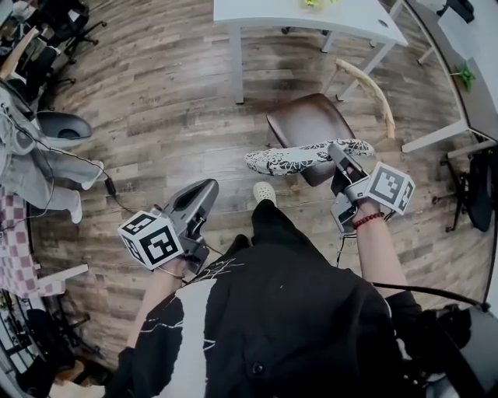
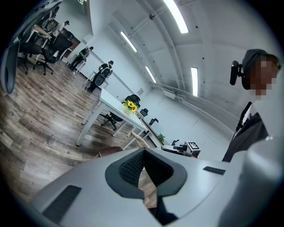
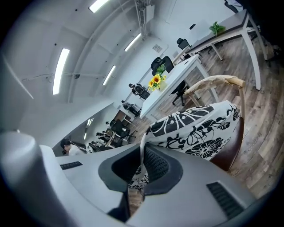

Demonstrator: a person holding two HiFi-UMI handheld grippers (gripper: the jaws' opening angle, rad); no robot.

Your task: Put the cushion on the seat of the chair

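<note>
A black-and-white flowered cushion hangs flat over the near edge of the chair's brown seat. The chair's curved wooden back is on its far side. My right gripper is shut on the cushion's right end. In the right gripper view, the cushion spreads out from the closed right gripper, with the brown seat under it and the wooden back behind. My left gripper is held low at the left, away from the chair. The left gripper is shut and holds nothing.
A white table stands just beyond the chair, with sunflowers on it. The person's shoe is on the wood floor in front of the chair. Another person's legs, a cable and office chairs are at the left.
</note>
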